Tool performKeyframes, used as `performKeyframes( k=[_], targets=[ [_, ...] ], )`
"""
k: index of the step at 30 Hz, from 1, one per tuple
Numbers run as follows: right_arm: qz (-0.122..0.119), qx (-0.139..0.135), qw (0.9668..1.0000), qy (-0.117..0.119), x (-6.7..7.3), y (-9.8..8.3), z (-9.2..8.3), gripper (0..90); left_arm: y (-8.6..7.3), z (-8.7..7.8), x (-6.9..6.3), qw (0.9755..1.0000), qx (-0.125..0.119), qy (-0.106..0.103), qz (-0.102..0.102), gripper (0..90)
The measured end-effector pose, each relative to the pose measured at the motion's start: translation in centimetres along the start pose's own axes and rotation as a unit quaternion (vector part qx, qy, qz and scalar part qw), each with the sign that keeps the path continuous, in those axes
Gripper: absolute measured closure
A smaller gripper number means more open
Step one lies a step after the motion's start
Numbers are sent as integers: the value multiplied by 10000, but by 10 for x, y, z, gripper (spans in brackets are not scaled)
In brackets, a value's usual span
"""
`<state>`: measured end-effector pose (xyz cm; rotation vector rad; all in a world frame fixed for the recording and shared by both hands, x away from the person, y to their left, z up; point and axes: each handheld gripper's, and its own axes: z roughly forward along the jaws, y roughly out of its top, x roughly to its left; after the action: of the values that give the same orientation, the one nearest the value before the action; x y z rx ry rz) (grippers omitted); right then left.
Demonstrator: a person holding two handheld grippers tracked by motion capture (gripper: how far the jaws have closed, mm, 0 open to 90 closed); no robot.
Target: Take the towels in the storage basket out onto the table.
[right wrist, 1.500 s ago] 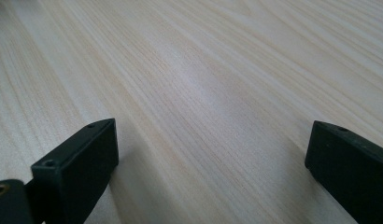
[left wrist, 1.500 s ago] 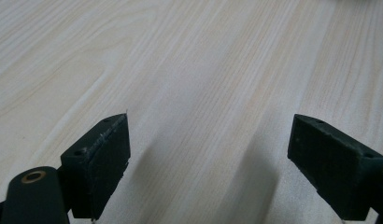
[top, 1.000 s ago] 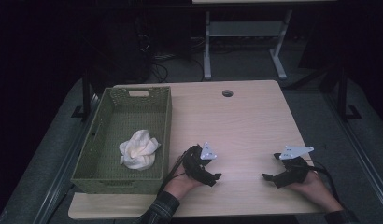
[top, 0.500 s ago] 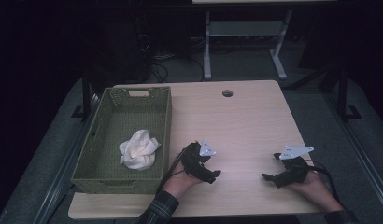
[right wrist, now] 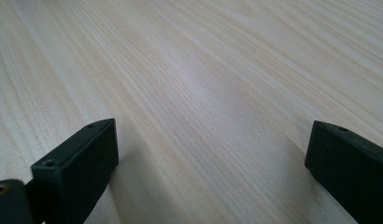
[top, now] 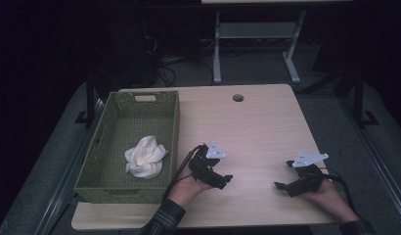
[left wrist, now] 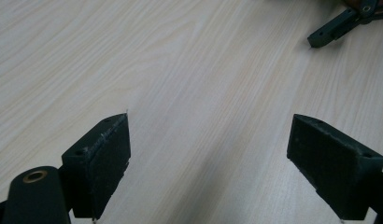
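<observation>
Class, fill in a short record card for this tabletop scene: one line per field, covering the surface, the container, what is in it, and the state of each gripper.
Surface: light wooden table with a round hole near its far edge
Container: green perforated basket on the table's left side
Contents: crumpled white cloth inside the basket, toward its near end
Left gripper: open, holding nothing, low over bare wood beside the basket
Right gripper: open, holding nothing, near the table's right front
Fingers: black, spread wide apart
</observation>
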<state>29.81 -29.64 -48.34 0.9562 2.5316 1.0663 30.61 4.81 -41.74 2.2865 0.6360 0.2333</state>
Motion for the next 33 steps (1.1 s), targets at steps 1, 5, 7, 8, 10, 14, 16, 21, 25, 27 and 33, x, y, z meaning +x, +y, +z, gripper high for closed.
performKeyframes(
  k=[1, 5, 7, 8, 10, 14, 16, 21, 25, 27, 33],
  targets=[
    [-1, 1, 10000, -1, 0, 0, 0, 23, 1, 0, 0, 10000, 5, -7, 0, 128],
    [-1, 1, 10000, -1, 0, 0, 0, 23, 6, -4, 0, 10000, -2, -24, 35, 129],
    [0, 1, 10000, -1, 0, 0, 0, 23, 7, -5, 0, 10000, -1, -34, 39, 129],
    [-2, 2, 10000, -2, 0, 0, 0, 23, 8, -7, 1, 10000, 1, -34, 63, 129],
    [1, 1, 10000, -1, 0, 0, 0, 23, 11, -9, 1, 10000, -40, -46, 66, 129],
    [-2, 6, 10000, -1, 0, 0, 0, 23, 15, -12, 2, 9999, -38, -81, 75, 128],
    [2, 0, 10000, 0, 0, 0, 0, 23, 17, -14, 3, 9999, -42, -93, 100, 128],
    [3, 0, 10000, 0, 0, 0, 0, 23, 22, -18, 6, 9996, -26, -258, 110, 128],
    [4, 0, 10000, 2, 0, 0, 0, 23, 26, -22, 8, 9995, 14, -254, 177, 128],
    [16, 7, 10000, 6, 0, 0, 0, 23, 28, -24, 10, 9995, -2, -261, 188, 128],
    [3, -2, 10000, 1, 0, 0, 0, 23, 33, -34, 18, 9996, -61, -201, 163, 128]
  ],
)
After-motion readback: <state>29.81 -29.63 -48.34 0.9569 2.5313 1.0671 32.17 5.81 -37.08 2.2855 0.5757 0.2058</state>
